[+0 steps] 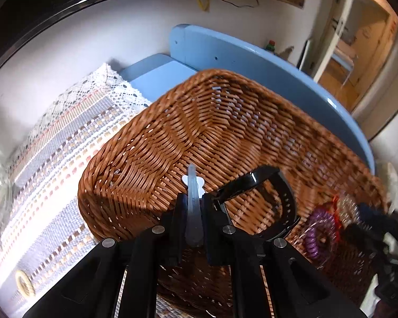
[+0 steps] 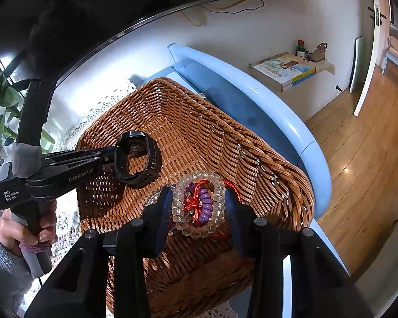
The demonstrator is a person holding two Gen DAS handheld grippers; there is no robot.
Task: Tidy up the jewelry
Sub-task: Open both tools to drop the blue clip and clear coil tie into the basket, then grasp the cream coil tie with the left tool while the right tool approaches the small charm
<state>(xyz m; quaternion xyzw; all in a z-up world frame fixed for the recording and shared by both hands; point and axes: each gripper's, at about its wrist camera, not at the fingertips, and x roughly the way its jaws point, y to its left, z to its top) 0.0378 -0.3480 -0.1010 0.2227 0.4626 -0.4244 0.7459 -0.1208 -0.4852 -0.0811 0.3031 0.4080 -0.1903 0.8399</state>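
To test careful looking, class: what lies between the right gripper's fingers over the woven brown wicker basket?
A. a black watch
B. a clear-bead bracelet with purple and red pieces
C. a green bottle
B: the clear-bead bracelet sits between the right gripper fingers.

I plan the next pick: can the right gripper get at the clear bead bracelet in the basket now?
Probably yes. The right gripper has one finger on each side of the clear bead bracelet, and nothing covers it. The purple coil and red cord inside its ring may come along.
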